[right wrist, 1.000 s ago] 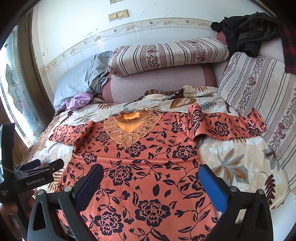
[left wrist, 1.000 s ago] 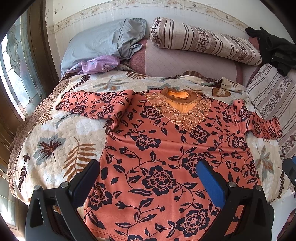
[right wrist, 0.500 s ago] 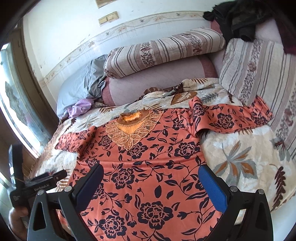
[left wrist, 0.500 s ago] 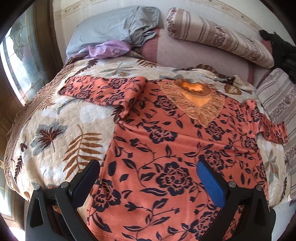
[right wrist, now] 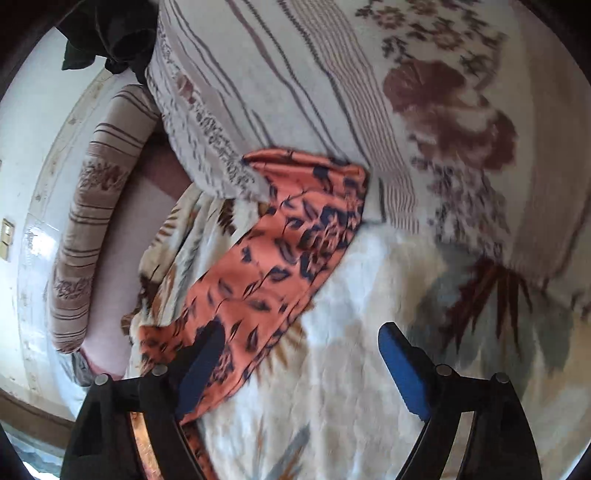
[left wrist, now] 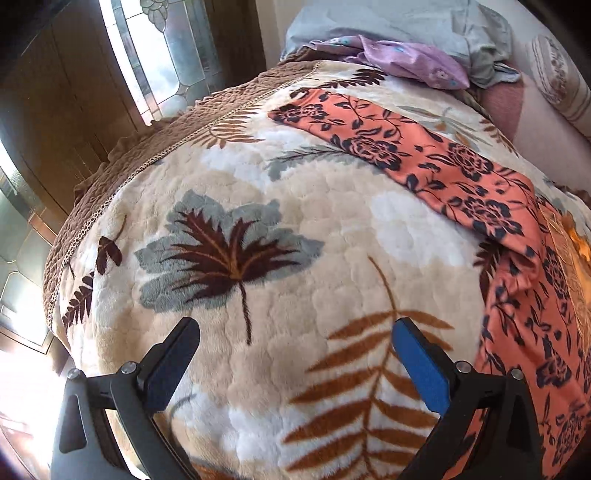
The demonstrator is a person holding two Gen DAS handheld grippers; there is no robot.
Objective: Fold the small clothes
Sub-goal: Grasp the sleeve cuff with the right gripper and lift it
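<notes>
Left wrist view is looking down on a leaf-patterned blanket [left wrist: 295,236] covering the bed, with the left gripper [left wrist: 295,354] hovering above it, its jaws standing wide apart and nothing between them. An orange floral blouse [left wrist: 517,295] is lying spread on the blanket to the right of that gripper, one sleeve [left wrist: 388,147] stretching out flat toward the brown quilted edge [left wrist: 184,122] of the bed. Beyond the sleeve a lilac cloth [left wrist: 406,62] is resting against a grey pillow [left wrist: 424,26], and a stained-glass window [left wrist: 162,48] is showing at the left.

Right wrist view, blurred and rolled, is showing the right gripper [right wrist: 299,354] with its jaws wide, having just been closing a little; only bare blanket [right wrist: 351,369] is lying between them. The blouse's other sleeve [right wrist: 280,258] is running diagonally, its lower part passing behind the left finger [right wrist: 203,365], its cuff touching a striped floral cushion [right wrist: 332,92]. A striped bolster [right wrist: 96,206] is lying along the wall, and dark clothing [right wrist: 110,33] is sitting at the top. No containers are showing in either view.
</notes>
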